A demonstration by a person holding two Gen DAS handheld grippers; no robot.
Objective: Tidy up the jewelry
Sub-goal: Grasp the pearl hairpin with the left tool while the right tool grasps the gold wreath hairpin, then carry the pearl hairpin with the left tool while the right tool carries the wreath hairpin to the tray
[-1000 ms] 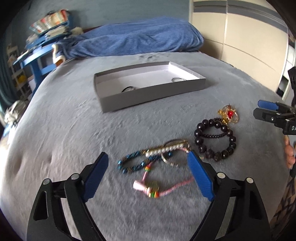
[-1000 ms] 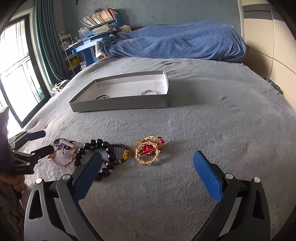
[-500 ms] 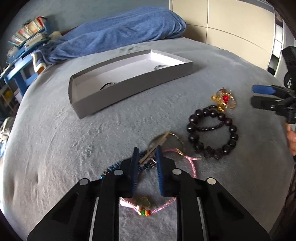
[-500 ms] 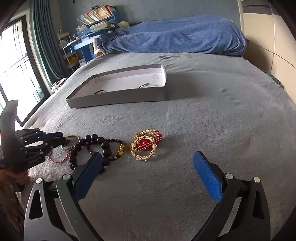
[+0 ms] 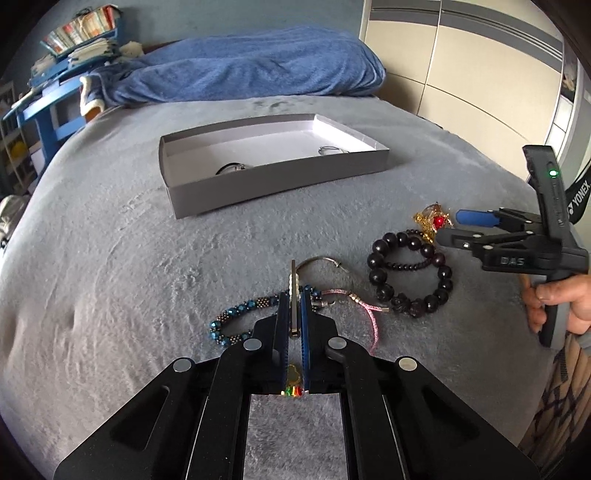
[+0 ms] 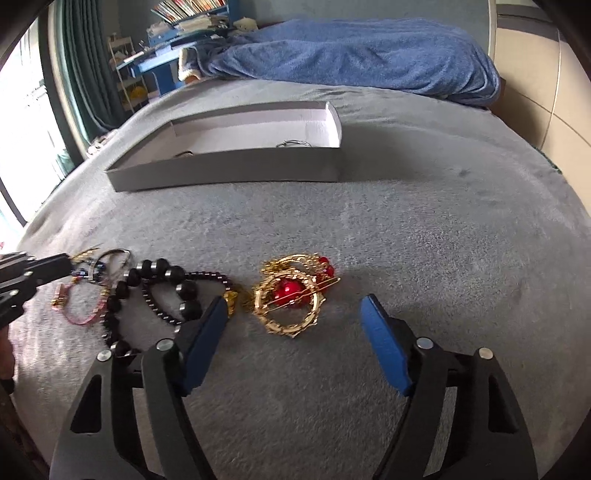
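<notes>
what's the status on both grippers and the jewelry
Left gripper shut on pearl bracelet. Right gripper closing, gold brooch between jaws, untouched. Black bead bracelet crowds its left finger.

A home bedroom. A grey bed point(image 6: 424, 229) fills the view, with a blue blanket point(image 6: 351, 55) heaped at its far end. Beyond the bed's far left corner stand a bookshelf point(image 6: 188, 11) and green curtains point(image 6: 85, 70).

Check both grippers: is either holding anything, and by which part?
The left gripper is shut on the pearl bar bangle, pinching its flat bar. The right gripper holds nothing; its closing jaws straddle the gold and red brooch.
</notes>
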